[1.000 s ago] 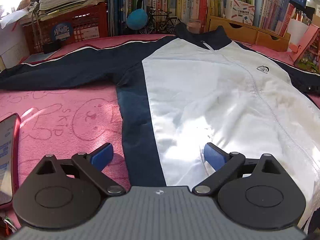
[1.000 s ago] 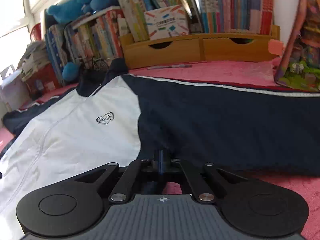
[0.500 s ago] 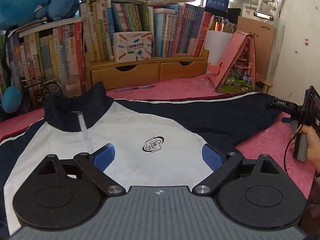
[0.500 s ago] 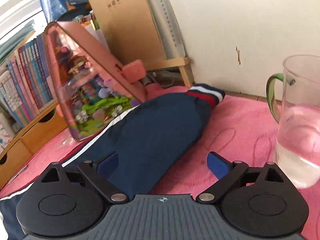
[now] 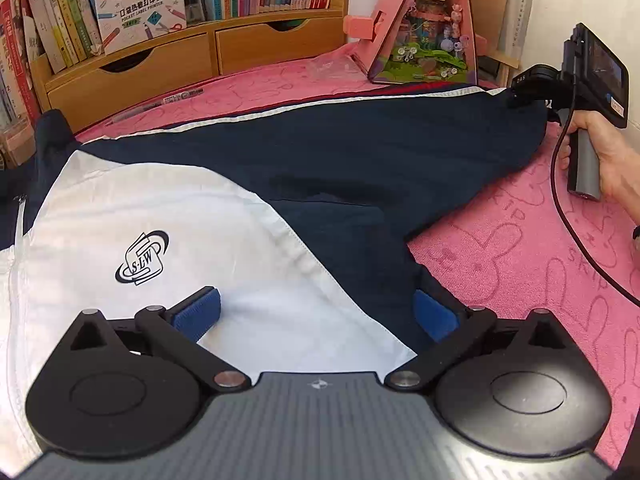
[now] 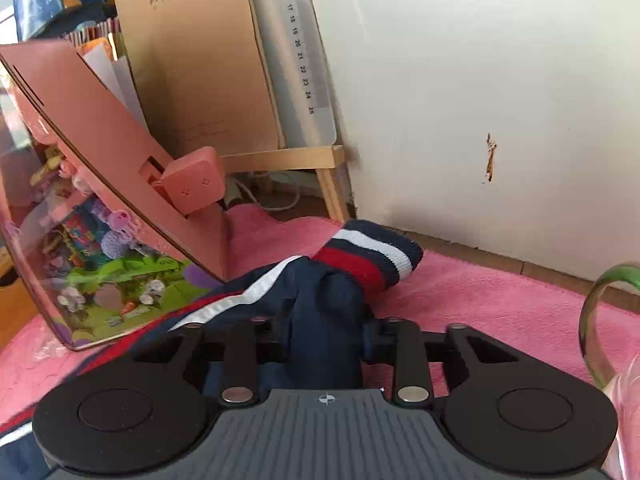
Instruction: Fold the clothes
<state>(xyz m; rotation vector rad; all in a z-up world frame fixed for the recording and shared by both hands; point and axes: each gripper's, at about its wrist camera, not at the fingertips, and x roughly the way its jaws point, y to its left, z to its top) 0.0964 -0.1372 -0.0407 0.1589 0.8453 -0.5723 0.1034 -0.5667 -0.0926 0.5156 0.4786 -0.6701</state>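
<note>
Pink towel (image 5: 500,248) covers the work surface; on it the jacket (image 5: 248,216) lies face up, white chest panel with logo toward the left wrist camera, navy sleeve (image 5: 400,148) stretched flat out toward the wall. Body of the garment looks spread, not doubled over anywhere in view. Pink dollhouse box (image 5: 424,40) stands just beyond the sleeve; a glass mug (image 6: 612,320) sits near the cuff on the right side. Left gripper (image 5: 316,316) hovers low over the lower chest, fingers spread wide, nothing between them. Right gripper (image 6: 324,340), held in the person's hand (image 5: 608,160), has its fingers pressed in on bunched navy cloth just behind the striped cuff (image 6: 372,264); the fold of fabric stands up between the pads. Judgement: step in hand is the sleeve fold, the sleeve end being gripped for carrying across the chest. Next move calls for lifting the cuff clear of the towel, sweeping it inward without dragging the mug or box, and laying the sleeve flat across the white panel; left gripper is placed to pin the body meanwhile.
</note>
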